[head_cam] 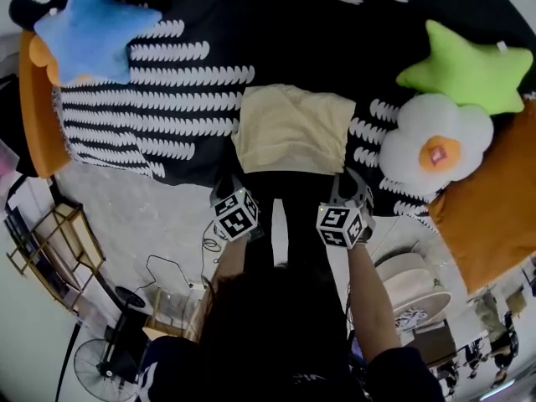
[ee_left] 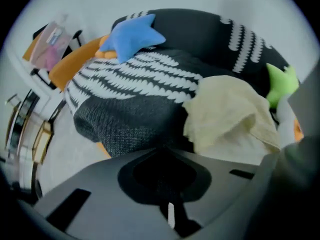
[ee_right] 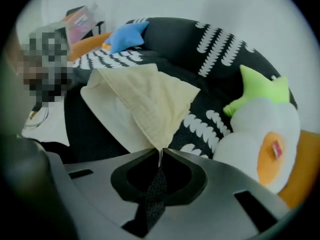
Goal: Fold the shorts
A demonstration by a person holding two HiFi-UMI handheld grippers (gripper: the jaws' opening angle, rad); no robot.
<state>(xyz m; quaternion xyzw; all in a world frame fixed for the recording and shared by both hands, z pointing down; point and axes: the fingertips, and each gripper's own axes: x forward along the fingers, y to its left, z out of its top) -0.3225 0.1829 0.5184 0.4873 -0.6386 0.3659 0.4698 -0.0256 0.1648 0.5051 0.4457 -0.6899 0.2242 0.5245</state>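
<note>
Low in the head view, the right gripper (ee_right: 160,153) is pinched tight on a near corner of the cream shorts (head_cam: 293,128); the left gripper (ee_left: 166,156) is closed too, a pale sliver in its seam, the cloth's edge just beside its tips. The shorts lie mid-frame on the black blanket (head_cam: 285,32), with a blue star (head_cam: 88,28) upper left and a green star (head_cam: 469,65) upper right.
</note>
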